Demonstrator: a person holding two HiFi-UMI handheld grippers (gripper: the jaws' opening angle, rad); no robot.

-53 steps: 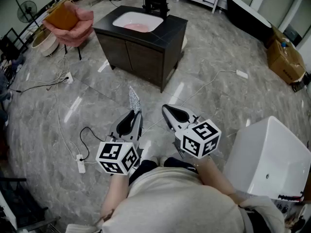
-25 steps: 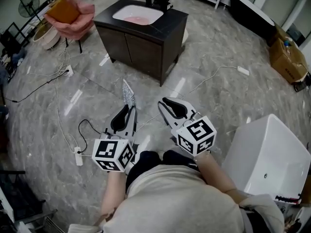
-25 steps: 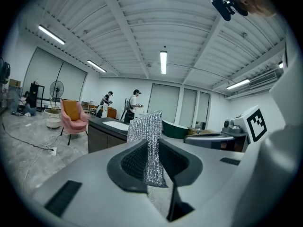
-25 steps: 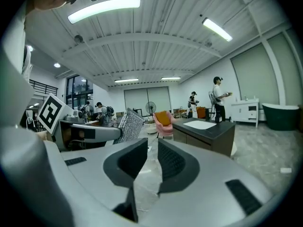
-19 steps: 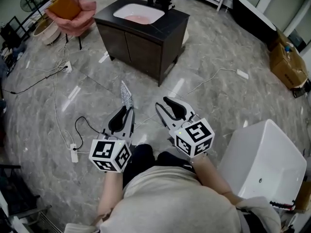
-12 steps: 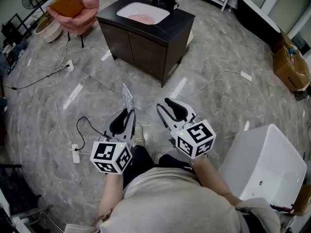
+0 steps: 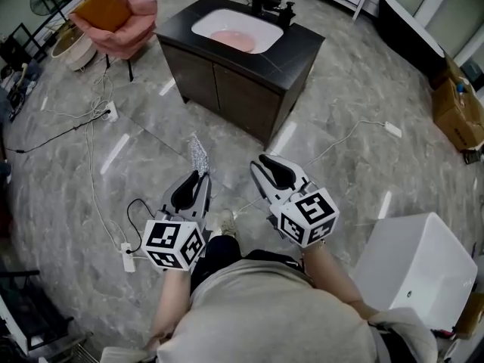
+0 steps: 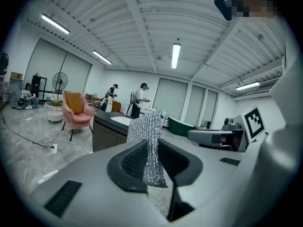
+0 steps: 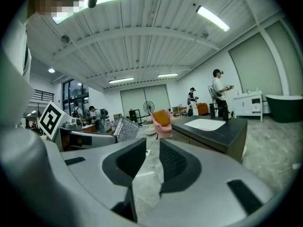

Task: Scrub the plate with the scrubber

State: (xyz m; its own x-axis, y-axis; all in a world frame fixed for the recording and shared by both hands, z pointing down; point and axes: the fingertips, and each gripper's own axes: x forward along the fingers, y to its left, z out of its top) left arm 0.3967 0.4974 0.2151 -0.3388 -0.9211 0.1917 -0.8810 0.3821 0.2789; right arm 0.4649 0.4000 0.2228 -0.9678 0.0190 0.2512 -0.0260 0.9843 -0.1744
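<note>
Where the left tool (image 7: 198,180) pinches the scrubber (image 7: 199,153), the silver mesh stands upright between the pads and pokes out past the tips. The right tool (image 7: 261,169) is just beside it on its right. Its jaws stand a narrow gap apart and have just been closing, with nothing between them (only floor shows through). Both tools point ahead and slightly down over the grey marble floor (image 7: 363,180).

Well ahead of the tips is a dark table (image 7: 302,51) with a white basin (image 7: 212,21). The pink plate (image 7: 240,40) lies in the basin, well apart from both tools.

Left of the left tool, a power strip (image 7: 127,257) lies on the floor. Farther ahead-left is a pink armchair (image 7: 113,17). Right of the right tool is a white box-like unit (image 7: 420,267).
</note>
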